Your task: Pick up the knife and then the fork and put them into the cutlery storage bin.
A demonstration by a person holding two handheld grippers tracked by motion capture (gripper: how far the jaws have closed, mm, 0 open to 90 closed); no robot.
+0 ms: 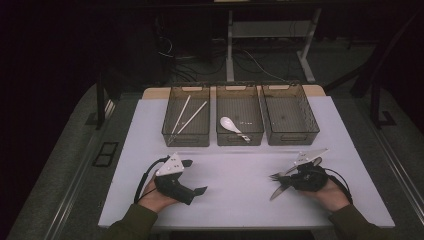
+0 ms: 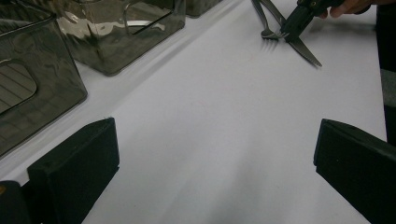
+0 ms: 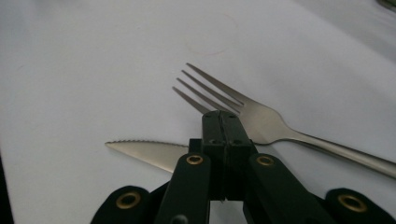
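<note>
Two hands come in at the near edge of the white table (image 1: 235,195), each wrapped around a black claw. That tabletop is plain and pale, with dark floor around it and, beyond the far edge, desk legs and loose cables in deep shadow.

On to the cutlery by the right claw (image 3: 223,122): a steel fork (image 3: 261,120) with four long tines, and a knife (image 3: 144,151) with a finely serrated edge running to a point. Both look matte and silvery. In the right gripper view the fork's tines fan out just past the claw's tip and its handle runs off to one side, while the knife blade pokes out the opposite side beneath the jaws. Those jaws are pressed together; whether they pinch either piece, I cannot tell, as the black body hides the contact.

Right hand (image 1: 330,192) lies low, knuckles near the surface, claw aimed toward the table's middle. Left hand (image 1: 155,197) rests well apart from it, its left claw (image 2: 215,154) level with jaws spread wide over bare table, nothing between them.

Farther out from both claws, three smoky clear bins (image 1: 240,120) stand in a row: chopsticks (image 1: 187,116) in one, a white spoon (image 1: 231,125) in the middle one.
</note>
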